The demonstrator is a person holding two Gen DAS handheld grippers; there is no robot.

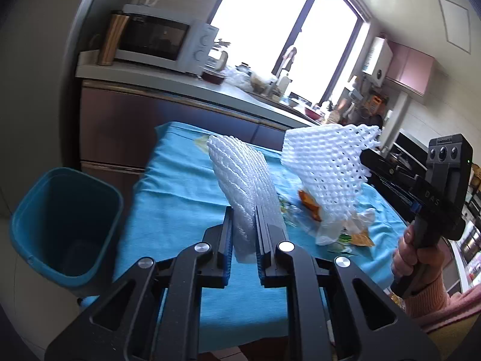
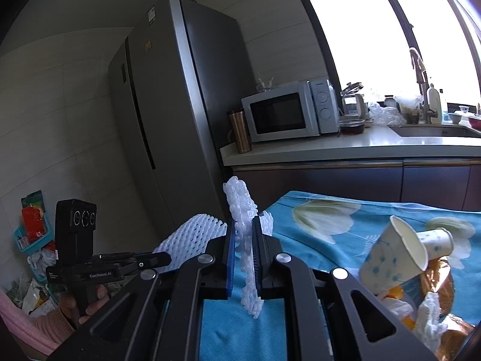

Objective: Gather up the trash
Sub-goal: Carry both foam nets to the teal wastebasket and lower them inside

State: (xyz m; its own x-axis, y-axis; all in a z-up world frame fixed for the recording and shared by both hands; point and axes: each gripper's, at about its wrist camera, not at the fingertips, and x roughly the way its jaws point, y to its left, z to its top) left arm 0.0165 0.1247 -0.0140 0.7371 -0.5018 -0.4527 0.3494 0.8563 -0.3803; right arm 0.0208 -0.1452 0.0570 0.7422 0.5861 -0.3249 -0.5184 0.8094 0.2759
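Observation:
My left gripper (image 1: 244,219) is shut on a white foam net sleeve (image 1: 240,174), held above the blue tablecloth (image 1: 174,198). My right gripper (image 2: 244,234) is shut on a second white foam net (image 2: 240,207). That second net (image 1: 327,168) and the right gripper (image 1: 365,158) show at the right of the left wrist view. The left gripper (image 2: 166,259) and its net (image 2: 195,234) show at the left of the right wrist view. A teal trash bin (image 1: 63,228) stands open beside the table's left side. Paper cups (image 2: 393,258), wrappers and orange scraps (image 1: 311,206) lie on the cloth.
A kitchen counter (image 2: 345,147) with a microwave (image 2: 285,114) and a sink runs behind the table. A grey fridge (image 2: 180,105) stands at the left. Bags and a basket (image 2: 33,234) sit on the floor by the wall.

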